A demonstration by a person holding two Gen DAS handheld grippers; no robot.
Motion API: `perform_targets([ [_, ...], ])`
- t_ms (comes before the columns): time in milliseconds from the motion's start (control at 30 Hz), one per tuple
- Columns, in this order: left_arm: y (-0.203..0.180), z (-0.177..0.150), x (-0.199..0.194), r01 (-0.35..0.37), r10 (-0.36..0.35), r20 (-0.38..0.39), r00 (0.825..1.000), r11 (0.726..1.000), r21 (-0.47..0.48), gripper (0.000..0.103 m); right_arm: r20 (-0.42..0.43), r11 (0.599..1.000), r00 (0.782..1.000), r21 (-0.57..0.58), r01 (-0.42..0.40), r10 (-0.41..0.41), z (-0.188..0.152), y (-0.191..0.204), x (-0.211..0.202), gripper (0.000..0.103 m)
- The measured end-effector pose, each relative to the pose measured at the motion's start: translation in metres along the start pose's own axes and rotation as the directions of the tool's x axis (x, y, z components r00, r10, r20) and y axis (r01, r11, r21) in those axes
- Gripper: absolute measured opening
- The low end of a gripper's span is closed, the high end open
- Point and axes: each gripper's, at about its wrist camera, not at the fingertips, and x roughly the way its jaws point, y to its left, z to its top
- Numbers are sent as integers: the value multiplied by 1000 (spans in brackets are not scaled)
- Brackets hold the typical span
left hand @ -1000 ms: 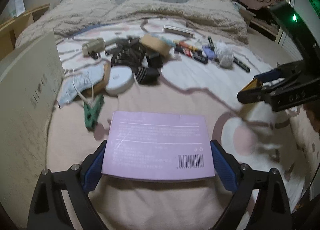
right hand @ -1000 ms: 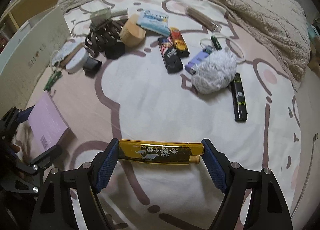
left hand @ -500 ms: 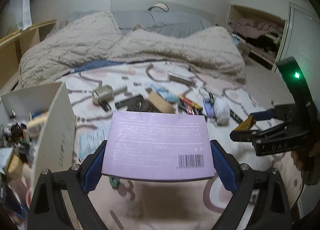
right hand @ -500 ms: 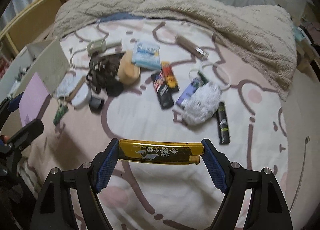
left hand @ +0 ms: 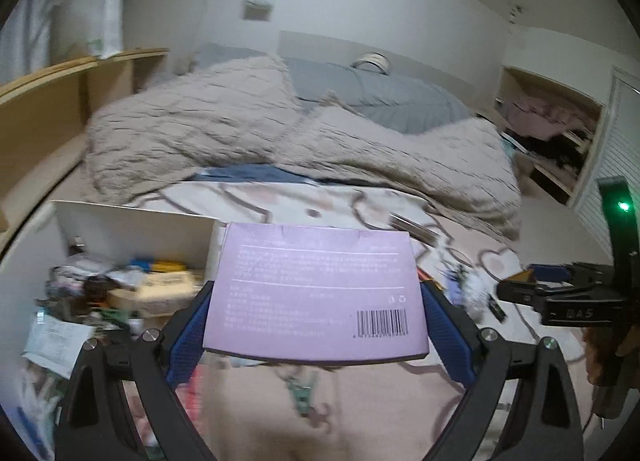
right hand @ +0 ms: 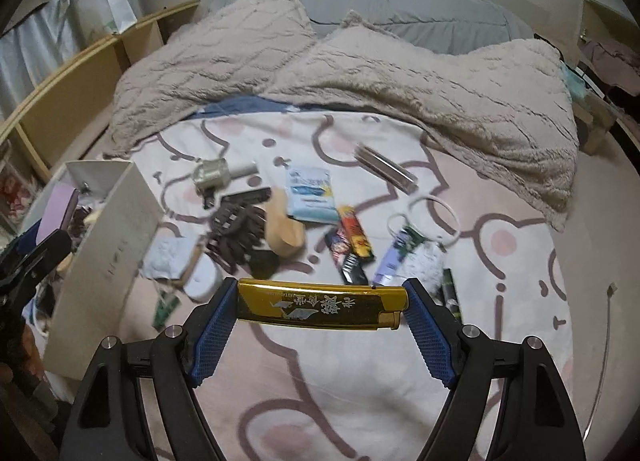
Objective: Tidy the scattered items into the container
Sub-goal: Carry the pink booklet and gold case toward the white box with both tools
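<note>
My left gripper (left hand: 316, 337) is shut on a flat lilac box (left hand: 316, 293) with a barcode, held in the air beside the white open container (left hand: 132, 229), which holds several items. In the right wrist view the lilac box (right hand: 60, 209) sits over the container (right hand: 108, 257) at the left. My right gripper (right hand: 320, 337) is shut on a gold lighter (right hand: 320, 303), held above the bed sheet. Scattered items lie on the sheet ahead: a brown hair claw (right hand: 236, 233), a blue tissue pack (right hand: 310, 193), dark lighters (right hand: 350, 245), a white fluffy ball (right hand: 424, 261).
A beige blanket (right hand: 360, 73) is bunched across the far half of the bed. Wooden shelves (right hand: 80, 73) run along the left. A white round case (right hand: 204, 277) and a green clip (right hand: 166, 307) lie by the container. My right gripper shows at the right edge in the left wrist view (left hand: 532, 289).
My left gripper has lifted the lilac box and swung it left towards the container. My right gripper has risen with the gold lighter and pulled back from the items.
</note>
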Motion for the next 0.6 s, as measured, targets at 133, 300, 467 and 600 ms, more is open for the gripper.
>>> perform_targets([
  [133, 30, 3, -11, -48, 48, 18, 999, 998, -46, 96, 3, 999, 1000, -23, -23, 23, 10, 25, 12, 82],
  [300, 62, 4, -24, -81, 85, 41, 996, 991, -104, 96, -6, 996, 998, -51, -66, 66, 15, 59, 18, 82],
  [467, 88, 3, -37, -125, 134, 54, 990, 983, -133, 96, -7, 989, 994, -103, -106, 106, 22, 96, 19, 82],
  [600, 103, 0, -46, -152, 161, 54, 986, 978, -140, 96, 0, 982, 990, -128, -138, 140, 28, 120, 21, 82],
])
